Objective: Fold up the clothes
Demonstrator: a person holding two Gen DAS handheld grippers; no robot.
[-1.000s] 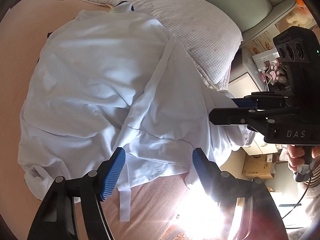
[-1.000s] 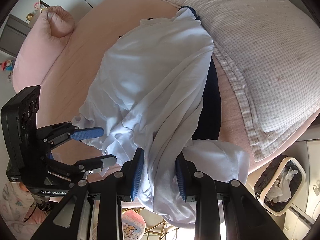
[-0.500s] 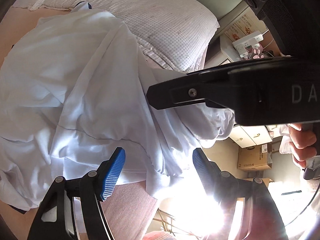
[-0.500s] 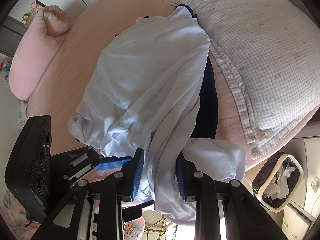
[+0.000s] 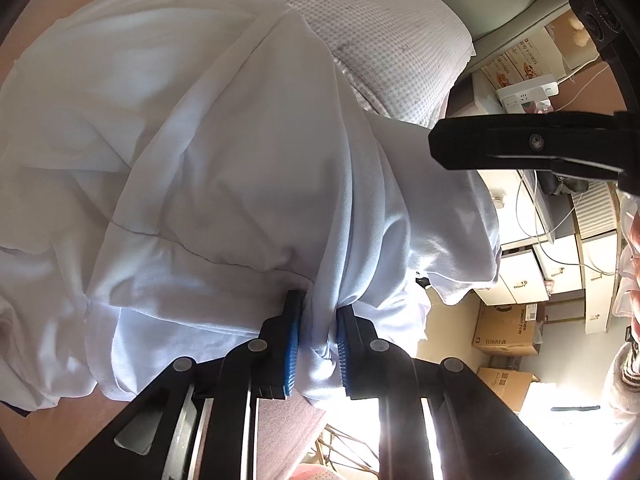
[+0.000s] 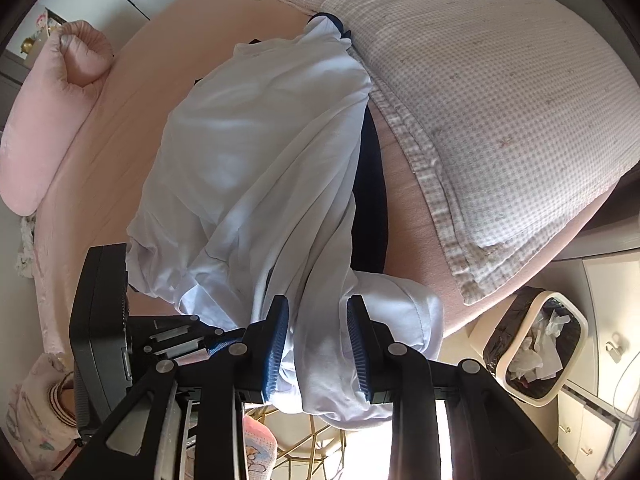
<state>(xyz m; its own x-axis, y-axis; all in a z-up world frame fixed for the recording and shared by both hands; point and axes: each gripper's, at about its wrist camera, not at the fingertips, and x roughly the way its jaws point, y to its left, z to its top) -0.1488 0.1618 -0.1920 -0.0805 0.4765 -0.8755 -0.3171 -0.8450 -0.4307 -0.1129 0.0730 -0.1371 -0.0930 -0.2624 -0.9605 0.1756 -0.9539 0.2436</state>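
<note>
Closing on a bunched hem at six o'clock, the left gripper [image 5: 316,344] pinched the white shirt [image 5: 208,152], which sprawled unfolded over the bed [image 5: 40,436]. Seen from the right wrist, the right gripper [image 6: 318,344] clamped gathered cloth; folding had barely begun.

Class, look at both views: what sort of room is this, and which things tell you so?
Most likely a bedroom: a pink-sheeted bed, a checked quilt and a pink pillow.
</note>
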